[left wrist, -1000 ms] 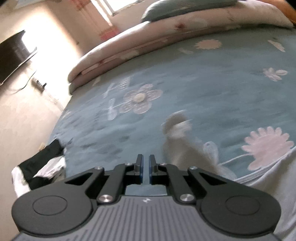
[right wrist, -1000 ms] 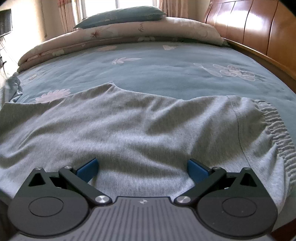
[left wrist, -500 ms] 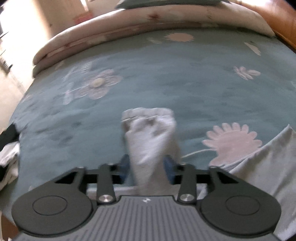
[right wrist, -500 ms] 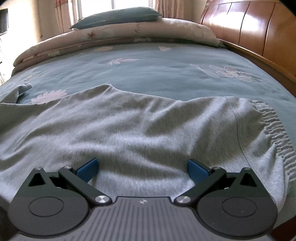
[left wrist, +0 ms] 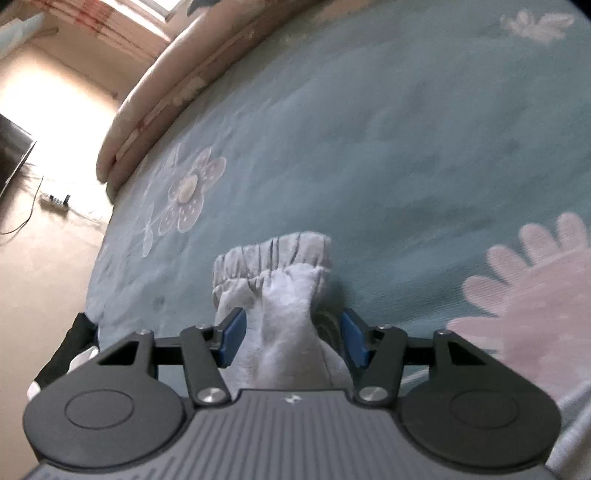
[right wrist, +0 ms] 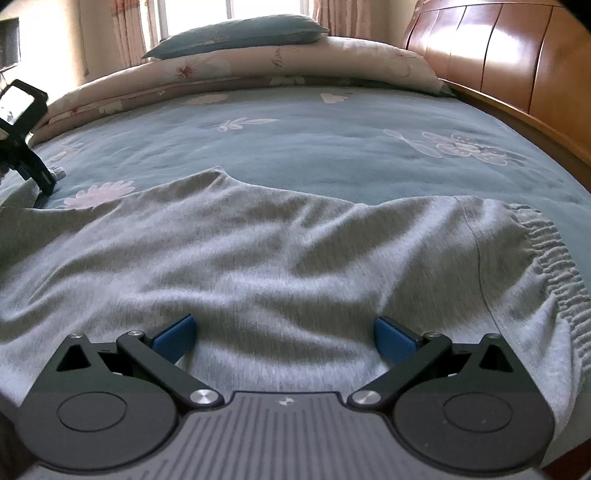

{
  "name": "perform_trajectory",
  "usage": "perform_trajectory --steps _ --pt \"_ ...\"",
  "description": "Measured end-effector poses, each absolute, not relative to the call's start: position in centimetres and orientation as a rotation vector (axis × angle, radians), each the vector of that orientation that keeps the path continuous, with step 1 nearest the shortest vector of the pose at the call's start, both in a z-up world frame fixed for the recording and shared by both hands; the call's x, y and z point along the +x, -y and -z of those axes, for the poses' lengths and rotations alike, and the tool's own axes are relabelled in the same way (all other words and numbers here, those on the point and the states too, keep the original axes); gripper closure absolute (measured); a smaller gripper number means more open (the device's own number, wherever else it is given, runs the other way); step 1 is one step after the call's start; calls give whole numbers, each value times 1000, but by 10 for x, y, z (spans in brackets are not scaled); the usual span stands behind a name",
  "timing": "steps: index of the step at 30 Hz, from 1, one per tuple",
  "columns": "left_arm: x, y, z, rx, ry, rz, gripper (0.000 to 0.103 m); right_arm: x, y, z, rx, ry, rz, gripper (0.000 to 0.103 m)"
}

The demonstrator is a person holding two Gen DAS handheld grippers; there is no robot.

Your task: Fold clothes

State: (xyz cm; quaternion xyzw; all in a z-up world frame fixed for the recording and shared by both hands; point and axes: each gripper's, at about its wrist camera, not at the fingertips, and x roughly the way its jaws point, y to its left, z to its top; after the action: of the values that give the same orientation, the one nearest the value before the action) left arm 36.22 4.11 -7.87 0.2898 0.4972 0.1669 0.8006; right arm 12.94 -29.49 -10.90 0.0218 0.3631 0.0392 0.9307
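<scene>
Grey trousers [right wrist: 258, 251] lie spread across the teal flowered bedcover [right wrist: 332, 147], elastic waistband [right wrist: 554, 266] at the right. My right gripper [right wrist: 284, 338] hovers open just over the trousers' middle, nothing between its blue pads. In the left wrist view the gathered leg cuff [left wrist: 275, 258] lies on the cover, and the leg runs back between the fingers of my left gripper [left wrist: 291, 338]. Its jaws stand apart, with a gap showing beside the right pad. The left gripper [right wrist: 26, 147] also shows at the far left of the right wrist view.
A rolled pink quilt [right wrist: 240, 77] and a teal pillow [right wrist: 236, 33] lie at the far end of the bed. A wooden headboard [right wrist: 498, 55] lines the right side. Left of the bed are bare floor [left wrist: 44, 258], a power strip [left wrist: 53, 199] and black-and-white clothes [left wrist: 62, 354].
My left gripper went from shut to open and dropped toward the bed, so the leg cuff now lies between its fingers. It has come into the right wrist view. The right gripper stayed still.
</scene>
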Motion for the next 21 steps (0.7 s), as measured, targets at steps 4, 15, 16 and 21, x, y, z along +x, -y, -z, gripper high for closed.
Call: perform_trajectory --steps 4,15,16,21 --pt "360 -57 68 540 -1066 -376 98 130 295 108 45 -746 -86 0" --pt "295 -106 -8 441 -944 -319 100 129 293 108 44 -745 -79 0" --pt "287 -113 -14 431 -936 -318 100 129 292 108 45 -745 -78 0" --pt "247 -144 -35 377 -910 -321 100 127 291 108 46 -738 -69 0"
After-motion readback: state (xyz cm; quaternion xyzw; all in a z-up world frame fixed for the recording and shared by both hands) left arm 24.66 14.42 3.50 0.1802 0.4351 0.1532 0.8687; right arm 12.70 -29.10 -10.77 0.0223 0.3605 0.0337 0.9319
